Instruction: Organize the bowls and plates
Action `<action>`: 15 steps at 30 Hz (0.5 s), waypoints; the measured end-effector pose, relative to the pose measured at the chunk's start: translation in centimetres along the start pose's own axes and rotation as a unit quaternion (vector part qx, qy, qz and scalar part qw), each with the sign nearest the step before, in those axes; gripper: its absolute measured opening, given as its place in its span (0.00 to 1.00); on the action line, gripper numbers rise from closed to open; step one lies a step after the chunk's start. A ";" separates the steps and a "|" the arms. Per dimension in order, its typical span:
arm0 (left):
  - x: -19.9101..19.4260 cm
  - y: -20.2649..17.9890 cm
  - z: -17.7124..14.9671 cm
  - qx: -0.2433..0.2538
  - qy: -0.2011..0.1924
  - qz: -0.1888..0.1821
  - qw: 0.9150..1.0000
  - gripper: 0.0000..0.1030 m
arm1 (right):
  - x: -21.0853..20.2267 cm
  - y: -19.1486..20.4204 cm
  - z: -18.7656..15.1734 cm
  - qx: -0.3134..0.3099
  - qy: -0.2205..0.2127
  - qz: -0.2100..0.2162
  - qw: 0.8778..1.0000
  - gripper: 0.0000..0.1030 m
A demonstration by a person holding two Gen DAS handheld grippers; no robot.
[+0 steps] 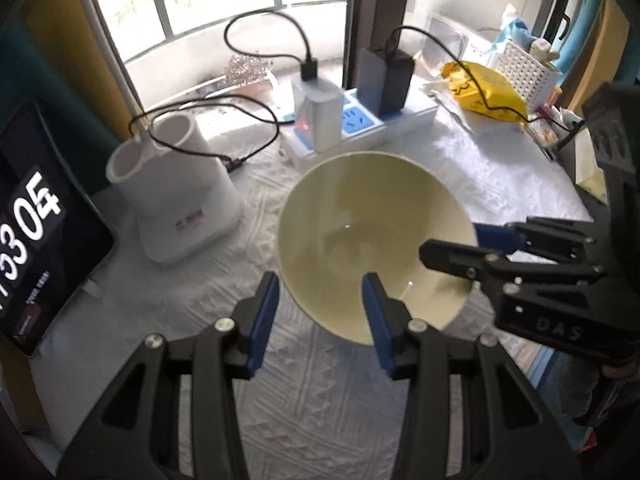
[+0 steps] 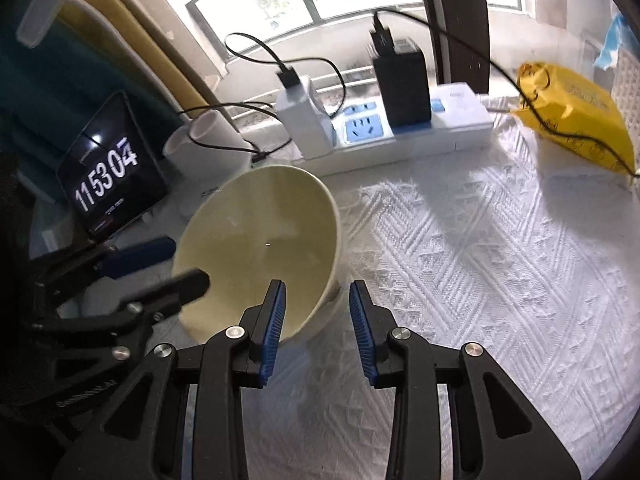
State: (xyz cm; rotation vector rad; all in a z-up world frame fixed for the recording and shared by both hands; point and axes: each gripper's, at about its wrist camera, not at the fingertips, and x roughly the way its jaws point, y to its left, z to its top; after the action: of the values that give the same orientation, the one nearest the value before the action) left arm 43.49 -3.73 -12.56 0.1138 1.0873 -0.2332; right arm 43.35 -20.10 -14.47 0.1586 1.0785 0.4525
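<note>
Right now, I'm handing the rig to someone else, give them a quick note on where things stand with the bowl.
Left gripper: open, straddling the near rim of the cream bowl, one finger outside, one inside.
Right gripper: open, straddling the opposite rim the same way. Neither has closed on it.
The bowl sits tilted on the white quilted cloth, in front of the power strip. No plates or other bowls are in view.
Done: nothing that shows.
Left: close on the rim, lift, and carry the bowl to wherever the stack belongs, which these views don't show.
</note>
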 end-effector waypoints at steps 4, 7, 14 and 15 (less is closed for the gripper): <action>1.4 0.7 -0.4 -0.011 0.013 -0.015 1.000 0.42 | 0.3 -0.1 0.1 0.000 0.000 0.004 1.000 0.32; 1.9 1.1 -0.4 -0.024 0.012 -0.028 0.999 0.39 | 0.5 -0.1 0.1 0.002 -0.005 0.004 1.000 0.29; 1.9 0.9 -0.3 -0.017 0.004 -0.023 1.000 0.28 | 0.4 -0.2 -0.1 0.002 -0.010 0.001 1.000 0.27; 1.7 1.0 -0.3 -0.019 0.003 -0.027 0.999 0.28 | 0.3 -0.3 -0.2 0.004 -0.011 0.000 1.000 0.26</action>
State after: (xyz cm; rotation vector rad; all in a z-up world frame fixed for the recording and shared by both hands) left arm 44.19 -2.96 -14.26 0.0505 1.1016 -0.2604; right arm 43.36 -20.22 -14.91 0.1703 1.0597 0.4462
